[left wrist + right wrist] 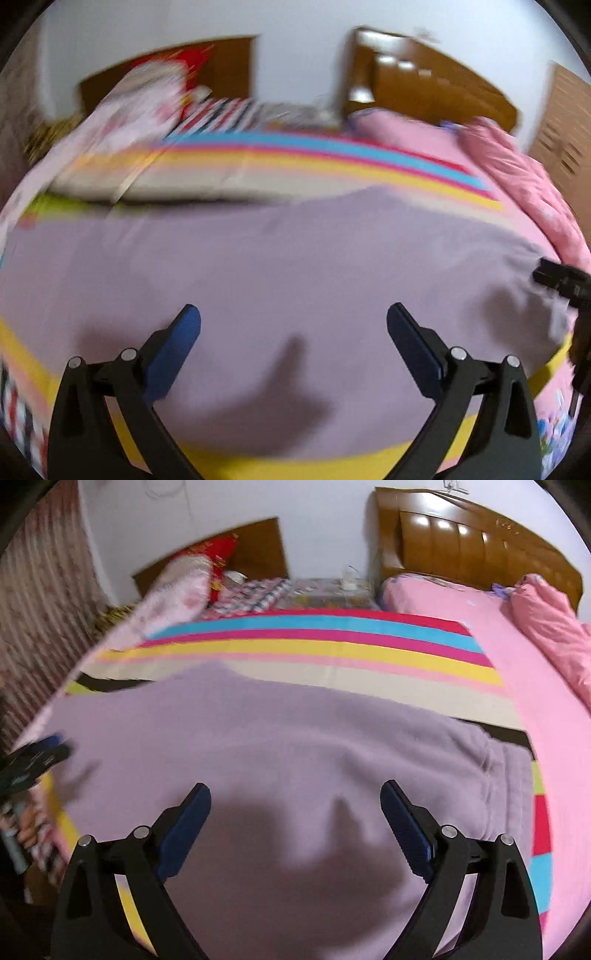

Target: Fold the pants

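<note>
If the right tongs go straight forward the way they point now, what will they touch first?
Most likely the lilac pants spread on the striped sheet. The right tongs are open above the fabric with nothing in between, though depth is hard to judge.

Left view motion-blurred; pants (280, 746) w/ near edge cut off.

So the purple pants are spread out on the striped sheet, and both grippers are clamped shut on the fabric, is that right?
Not quite. Both wrist views show the left gripper and the right gripper wide open above the purple pants, gripping nothing. The pants do lie spread on the striped sheet.
</note>
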{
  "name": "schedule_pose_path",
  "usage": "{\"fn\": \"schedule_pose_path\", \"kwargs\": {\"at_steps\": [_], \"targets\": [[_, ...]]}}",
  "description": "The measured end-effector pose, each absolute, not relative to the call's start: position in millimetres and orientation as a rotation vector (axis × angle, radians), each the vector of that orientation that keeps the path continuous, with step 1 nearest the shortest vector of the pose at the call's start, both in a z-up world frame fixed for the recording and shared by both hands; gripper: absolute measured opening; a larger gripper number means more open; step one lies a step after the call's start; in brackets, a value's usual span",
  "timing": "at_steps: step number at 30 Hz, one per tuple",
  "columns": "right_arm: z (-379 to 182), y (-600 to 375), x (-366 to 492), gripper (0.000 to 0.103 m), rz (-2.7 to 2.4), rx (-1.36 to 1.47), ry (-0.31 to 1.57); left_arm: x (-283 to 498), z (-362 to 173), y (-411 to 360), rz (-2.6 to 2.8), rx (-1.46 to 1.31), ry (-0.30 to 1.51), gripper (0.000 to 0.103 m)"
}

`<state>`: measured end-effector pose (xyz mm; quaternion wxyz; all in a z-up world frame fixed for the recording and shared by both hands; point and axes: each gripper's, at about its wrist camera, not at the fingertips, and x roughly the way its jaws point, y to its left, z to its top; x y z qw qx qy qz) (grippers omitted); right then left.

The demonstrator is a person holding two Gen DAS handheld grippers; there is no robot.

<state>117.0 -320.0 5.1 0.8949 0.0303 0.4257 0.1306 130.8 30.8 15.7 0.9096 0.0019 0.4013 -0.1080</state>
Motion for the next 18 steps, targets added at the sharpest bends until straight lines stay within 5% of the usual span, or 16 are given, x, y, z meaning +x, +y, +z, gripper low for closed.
{"fn": "schedule_pose_path", "kwargs": {"at_steps": [7, 11, 18], "targets": [[-19, -279, 65, 0.089, 0.383, -0.113, 0.931, 208, -8, -116, -0.490, 0.197, 0.935, 0.101], [-42, -286, 33, 0.090, 0.385, -0.129, 0.928, 237, -54, -137, -0.434, 0.247, 0.966, 0.102], [-27, -301, 19, 0.090, 0.373, -0.051, 0.824, 245, -31, -168, -0.480, 0.293, 0.908, 0.101]]}}
